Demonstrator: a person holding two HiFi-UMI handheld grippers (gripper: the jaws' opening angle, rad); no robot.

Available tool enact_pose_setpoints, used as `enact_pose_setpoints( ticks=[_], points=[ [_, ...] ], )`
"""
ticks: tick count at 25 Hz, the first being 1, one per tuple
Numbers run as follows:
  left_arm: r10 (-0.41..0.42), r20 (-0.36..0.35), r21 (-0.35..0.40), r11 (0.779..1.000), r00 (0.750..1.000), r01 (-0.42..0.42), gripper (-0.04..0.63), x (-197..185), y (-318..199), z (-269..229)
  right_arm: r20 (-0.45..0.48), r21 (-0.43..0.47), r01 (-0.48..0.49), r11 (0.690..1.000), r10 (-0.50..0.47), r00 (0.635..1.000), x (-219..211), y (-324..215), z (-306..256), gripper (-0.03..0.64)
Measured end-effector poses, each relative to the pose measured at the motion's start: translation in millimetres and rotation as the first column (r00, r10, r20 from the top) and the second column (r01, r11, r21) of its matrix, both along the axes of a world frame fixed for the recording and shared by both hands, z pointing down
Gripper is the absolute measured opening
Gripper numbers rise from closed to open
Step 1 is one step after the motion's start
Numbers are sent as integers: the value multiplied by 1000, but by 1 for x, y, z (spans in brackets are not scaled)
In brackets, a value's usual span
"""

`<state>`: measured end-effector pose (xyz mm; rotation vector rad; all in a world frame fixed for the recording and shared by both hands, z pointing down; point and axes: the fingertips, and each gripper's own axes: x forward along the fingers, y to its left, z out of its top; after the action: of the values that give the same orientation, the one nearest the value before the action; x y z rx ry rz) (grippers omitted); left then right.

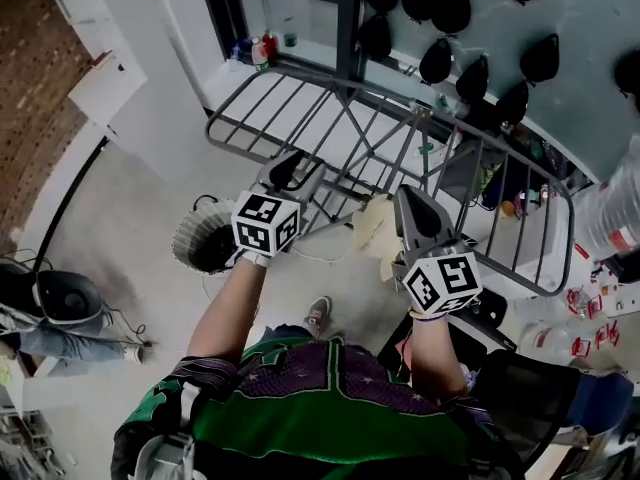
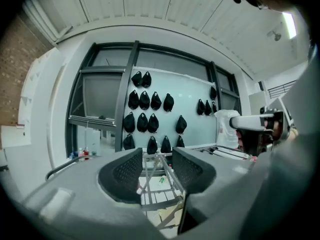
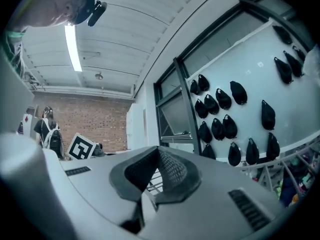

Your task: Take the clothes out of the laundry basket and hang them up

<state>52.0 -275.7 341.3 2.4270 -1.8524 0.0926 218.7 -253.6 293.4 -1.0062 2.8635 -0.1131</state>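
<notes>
- Nearest the lens: shirt [image 1: 320, 408], green and purple, filling the near edge, with both forearms reaching away from it.
- Beyond both hands: drying rack [image 1: 390, 98], grey bars, long side running from far left to near right. Shows no garment draped over its upper bars.
- Low on the floor, just left of the left forearm: laundry basket [image 1: 186, 236], round, mouth up. Too dark inside to make out any clothes. Being round, offers no long axis to line up with.
- Left gripper [image 1: 285, 171], raised near the rack's near rail: released, jaws well apart [image 2: 155, 169], nothing between them but a view through to the rack bars. Points about level at the rack, so leaves the basket below it, to the left and nearer the person.
- Right gripper [image 1: 415, 208], to the right and slightly nearer: clenched on nothing, pads pressed together [image 3: 160, 170]. Also aims level and sits well apart from the basket, with the left arm in between.
- Pale cloth [image 1: 372, 226], between the two grippers and below the rack's bars. Hanging from a bar or lying on the floor: cannot tell.
- Judged from this layout: the left gripper is the nearer one and the natural choice for the reach. Needs to swing left, drop and tip its jaws downward into the basket's mouth.
</notes>
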Motion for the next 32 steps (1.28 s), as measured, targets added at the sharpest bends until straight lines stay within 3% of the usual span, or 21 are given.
enact_pose_setpoints(
  ticks=[8, 16, 32],
  points=[
    [-164, 22, -12, 986, 986, 165, 192, -52, 72, -8, 30, -22, 147, 989, -146, 989, -46, 29, 6, 0],
    [-275, 13, 23, 961, 961, 275, 189, -132, 132, -17, -3, -10, 235, 972, -235, 972, -122, 59, 8, 0],
    [-429, 11, 81, 901, 903, 426, 179, -354, 285, -28, -48, 26, 355, 935, -353, 934, -366, 163, -8, 0]
  ],
)
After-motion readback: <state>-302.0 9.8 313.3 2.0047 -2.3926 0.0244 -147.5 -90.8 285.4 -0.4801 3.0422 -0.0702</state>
